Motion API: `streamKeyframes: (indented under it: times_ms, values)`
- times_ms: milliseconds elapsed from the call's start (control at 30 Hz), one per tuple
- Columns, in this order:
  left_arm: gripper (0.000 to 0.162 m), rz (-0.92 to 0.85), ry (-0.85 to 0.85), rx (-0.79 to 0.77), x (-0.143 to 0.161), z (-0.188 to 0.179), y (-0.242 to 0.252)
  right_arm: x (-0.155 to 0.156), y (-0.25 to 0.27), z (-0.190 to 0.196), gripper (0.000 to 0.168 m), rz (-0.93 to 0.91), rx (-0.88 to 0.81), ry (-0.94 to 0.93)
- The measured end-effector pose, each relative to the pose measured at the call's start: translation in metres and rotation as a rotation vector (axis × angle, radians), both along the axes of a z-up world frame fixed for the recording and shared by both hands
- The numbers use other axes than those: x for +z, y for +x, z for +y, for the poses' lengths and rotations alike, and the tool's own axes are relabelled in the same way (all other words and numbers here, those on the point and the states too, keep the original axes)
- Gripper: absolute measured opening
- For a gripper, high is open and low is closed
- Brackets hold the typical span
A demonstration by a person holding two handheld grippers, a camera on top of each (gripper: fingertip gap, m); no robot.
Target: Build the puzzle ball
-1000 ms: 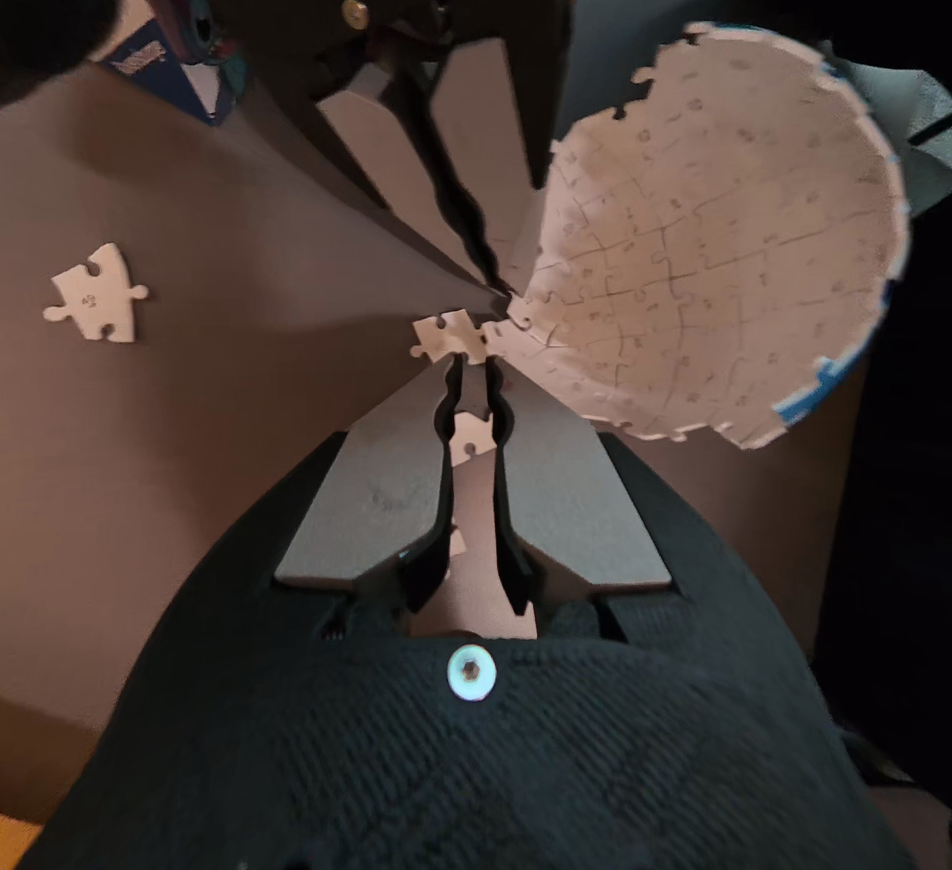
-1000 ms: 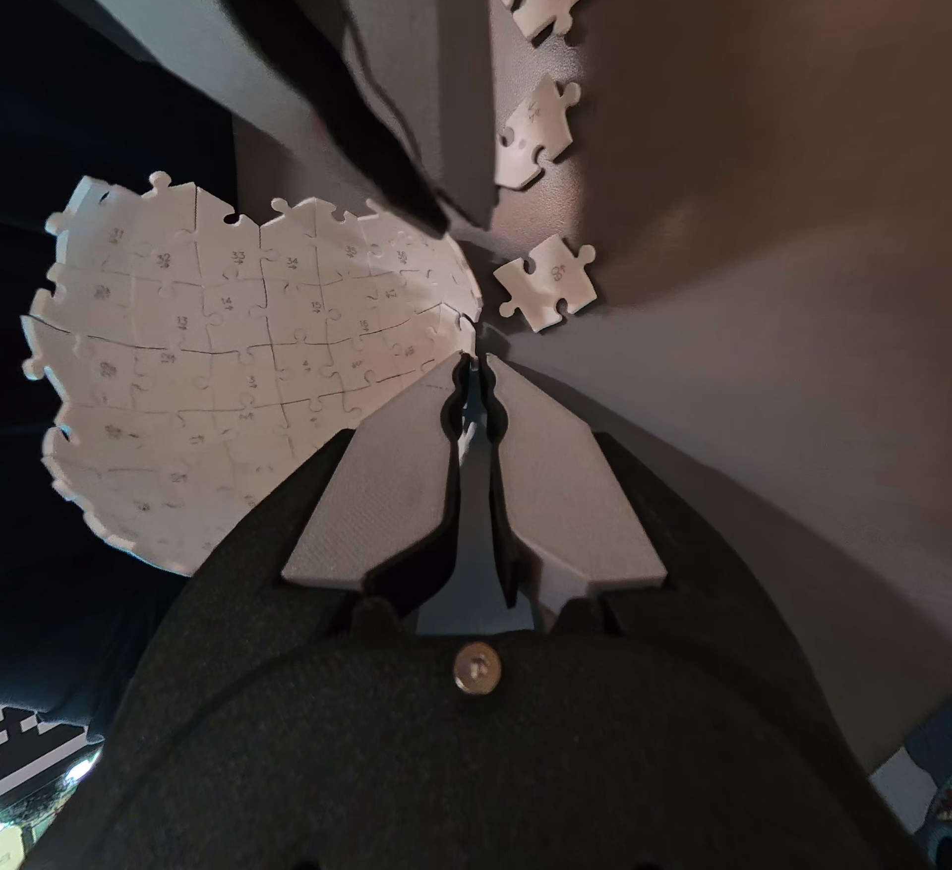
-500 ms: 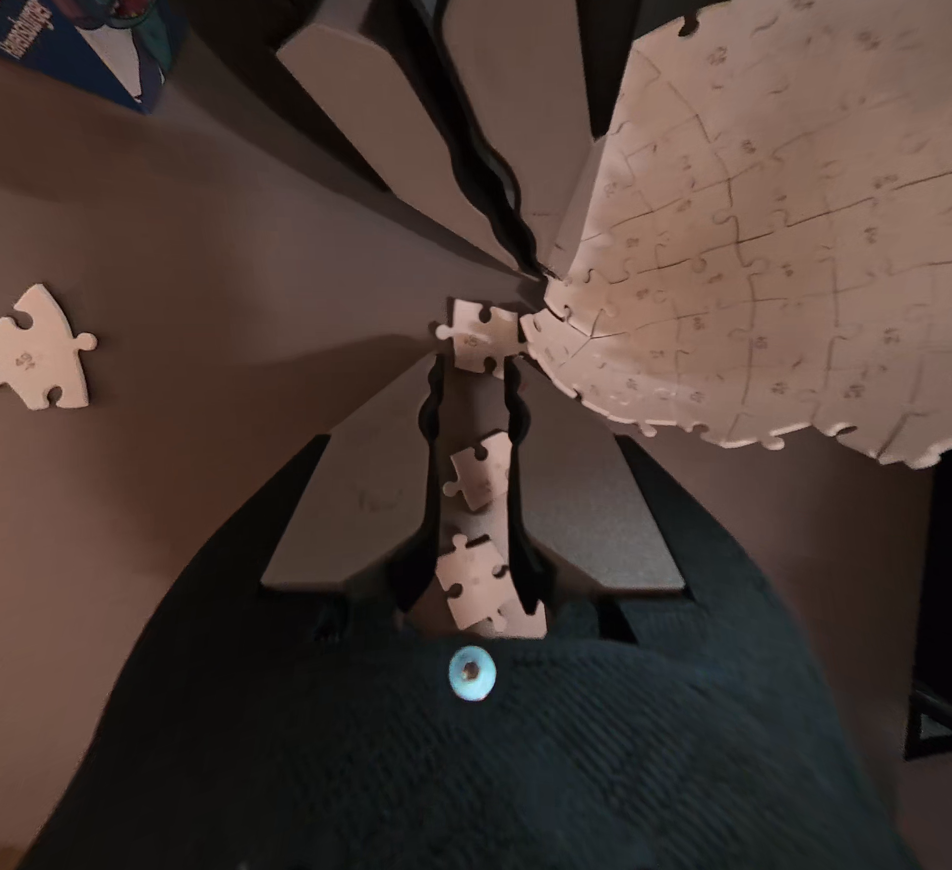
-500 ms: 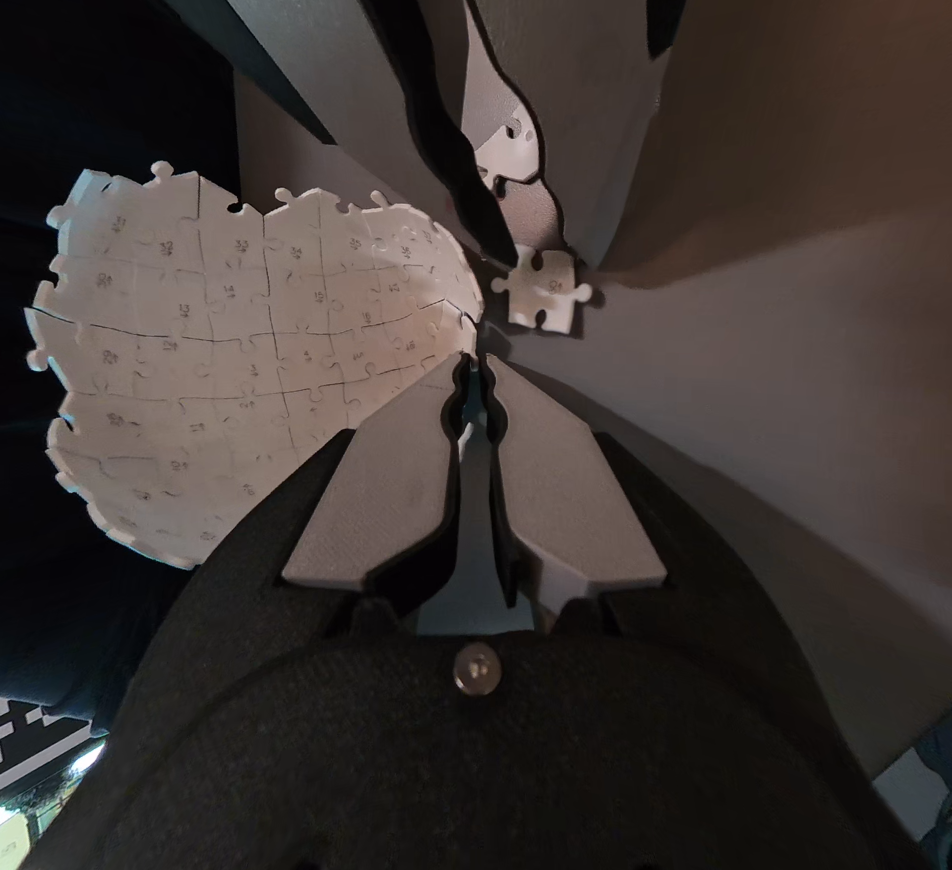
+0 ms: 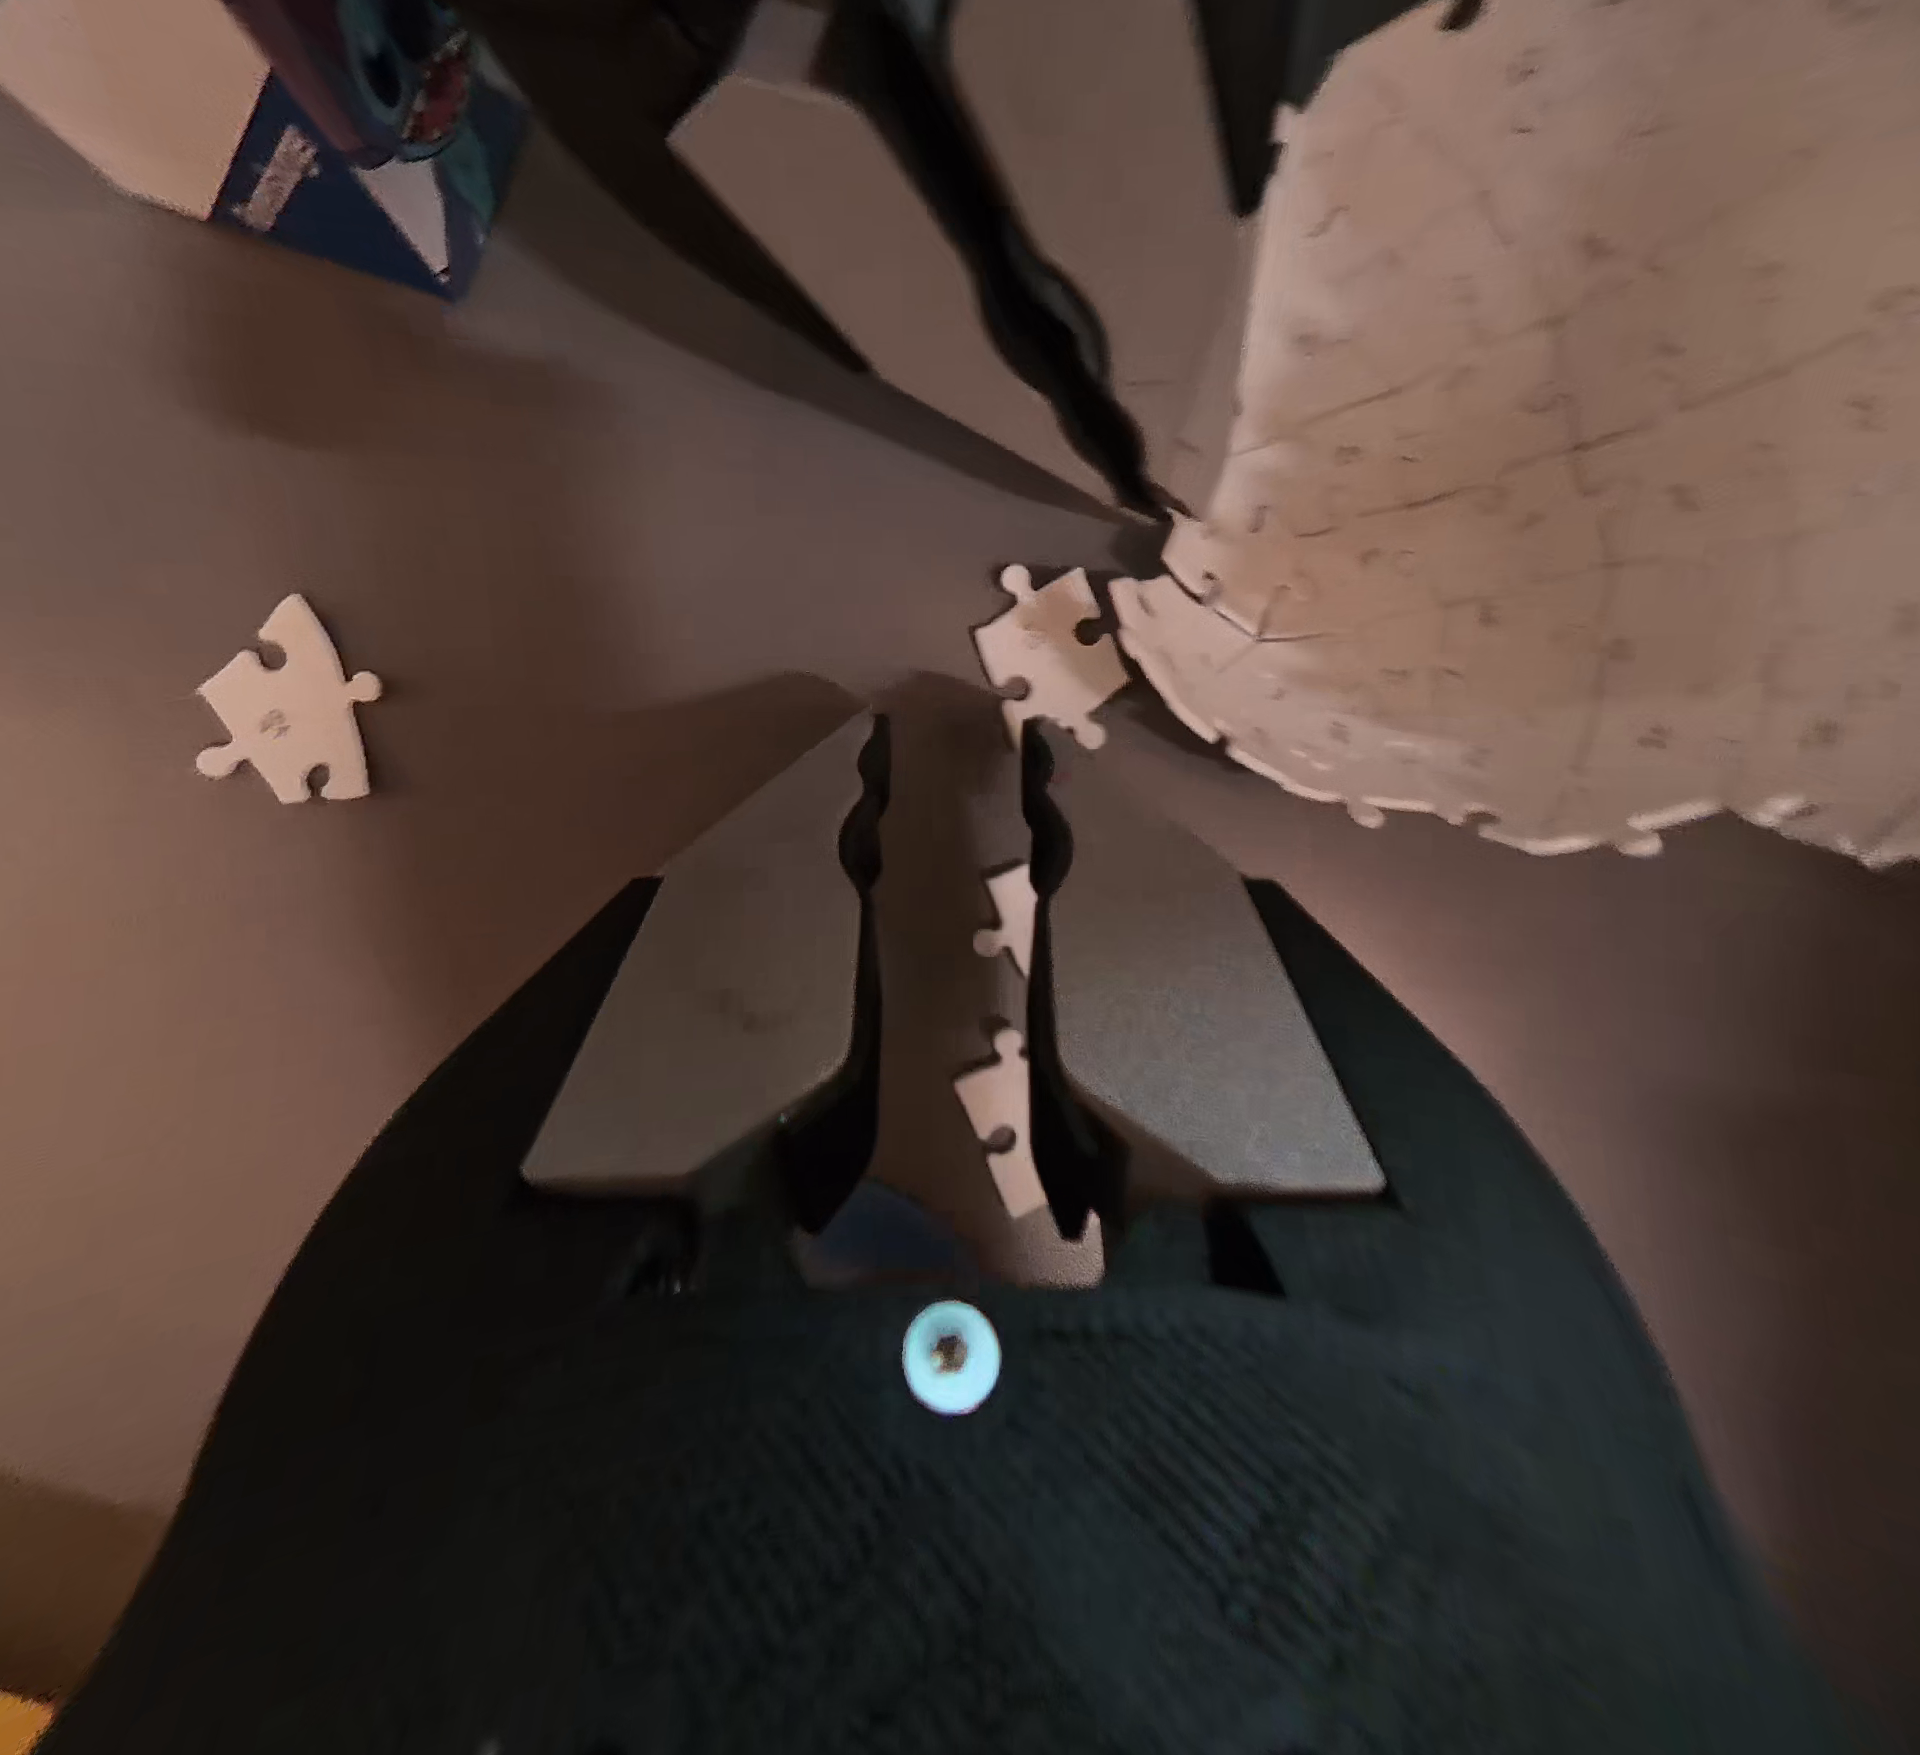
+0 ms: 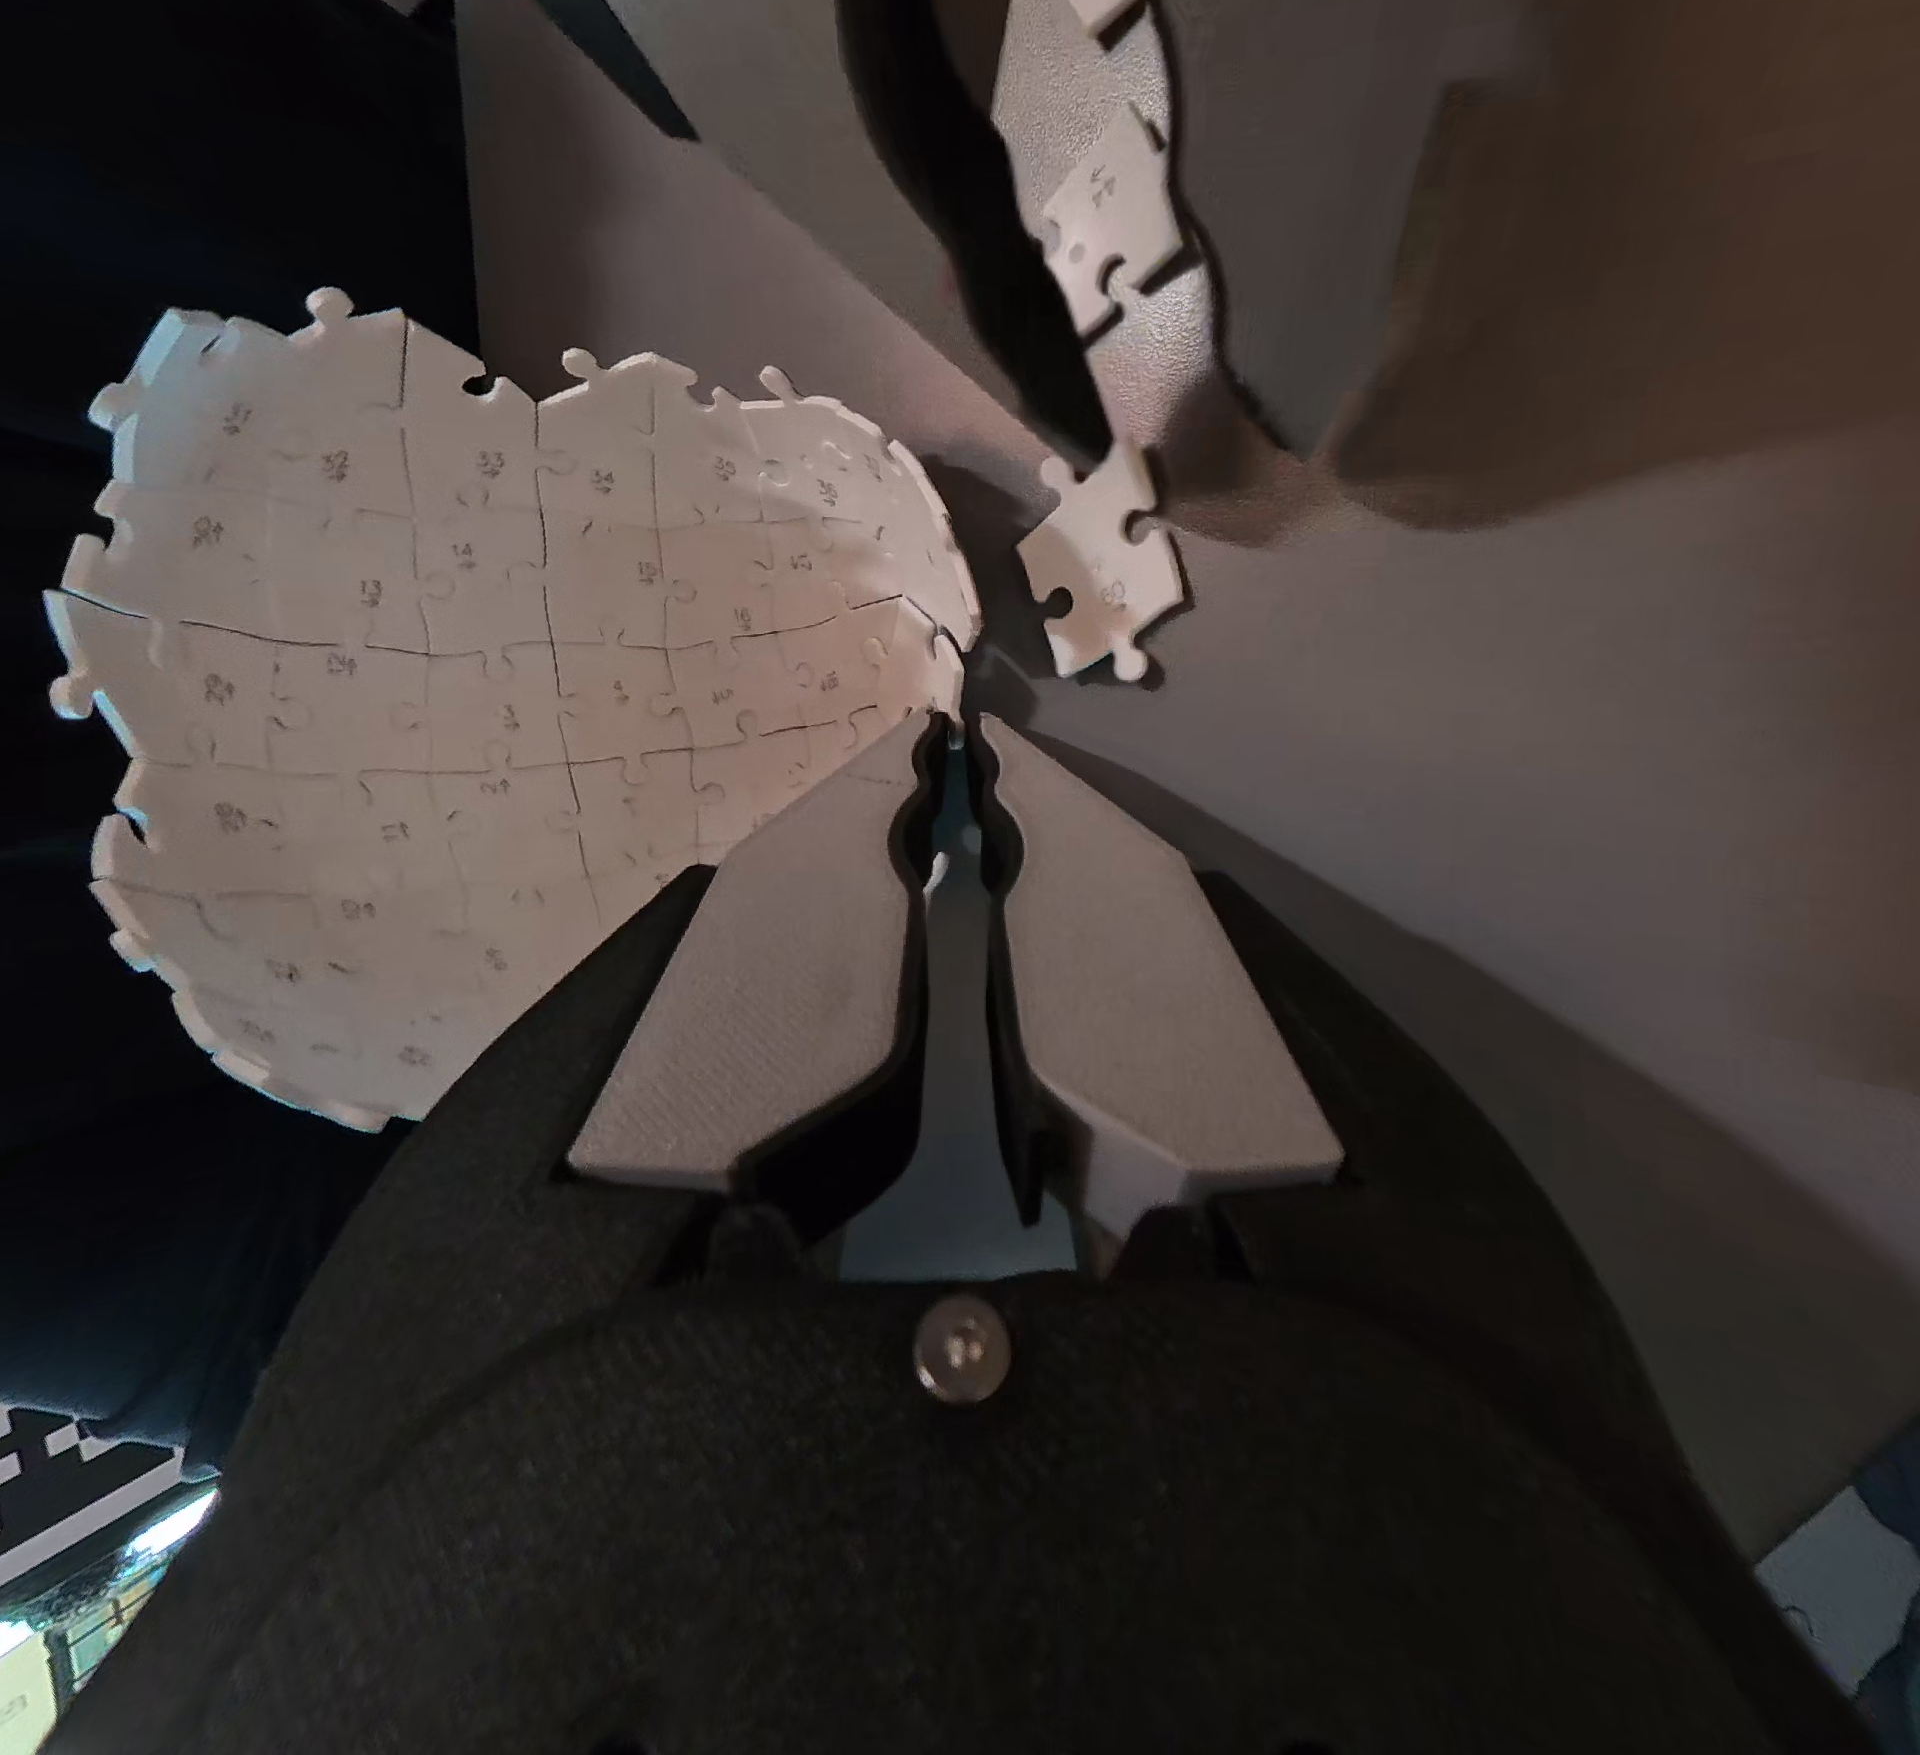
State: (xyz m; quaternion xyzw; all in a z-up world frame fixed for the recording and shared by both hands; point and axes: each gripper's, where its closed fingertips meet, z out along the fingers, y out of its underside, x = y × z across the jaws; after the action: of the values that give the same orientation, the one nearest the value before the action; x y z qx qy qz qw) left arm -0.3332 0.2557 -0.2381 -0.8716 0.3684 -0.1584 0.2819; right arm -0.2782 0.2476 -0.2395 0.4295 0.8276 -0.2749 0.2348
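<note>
Since half a second ago the left gripper [image 5: 951,734] has spread its jaws and let go of the loose puzzle piece [image 5: 1055,656], which now lies on the brown table [image 5: 520,562] just ahead of the fingertips, its edge touching or nearly touching the rim of the puzzle ball shell [image 5: 1558,458]. The right gripper [image 6: 964,731] has not shifted — its jaws are pinched on the shell's rim.

Going left to right in the left wrist view: a blue cardboard box [image 5: 353,178] with a cartoon print stands at the far left, partly cut off; a second piece [image 5: 286,718] lies flat and well apart; 2 more pieces [image 5: 1003,1113] show only in part between the grey fingers [image 5: 727,1009], hidden by the right-hand finger. The shell is blurred here and runs out of frame.

In the right wrist view the shell [image 6: 468,718] is sharper: a curved white bowl of interlocked pieces with knobbed edges, each carrying small printed marks on its inner face. The released piece [image 6: 1107,578] sits just right of it, beside the other gripper's dark finger pad.
</note>
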Motion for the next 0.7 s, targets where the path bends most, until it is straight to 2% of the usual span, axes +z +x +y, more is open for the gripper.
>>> streamKeyframes:
  times_ms: [233, 400, 567, 700]
  values:
    - [0.028, -0.018, 0.07, -0.168, 0.007, -0.019, 0.013, 0.0, 0.001, -0.002, 0.0, 0.0, 0.003, -0.002]
    - [0.032, 0.072, 0.075, -0.233, -0.007, -0.018, 0.016, 0.0, 0.002, -0.002, 0.0, -0.003, 0.0, -0.004]
    - [0.033, 0.101, 0.086, -0.224, -0.009, -0.008, 0.018, 0.0, 0.003, -0.001, 0.0, -0.005, 0.001, -0.003]
    - [0.023, 0.147, 0.124, -0.078, -0.008, 0.018, -0.001, 0.0, 0.004, 0.0, 0.0, -0.004, -0.002, -0.004]
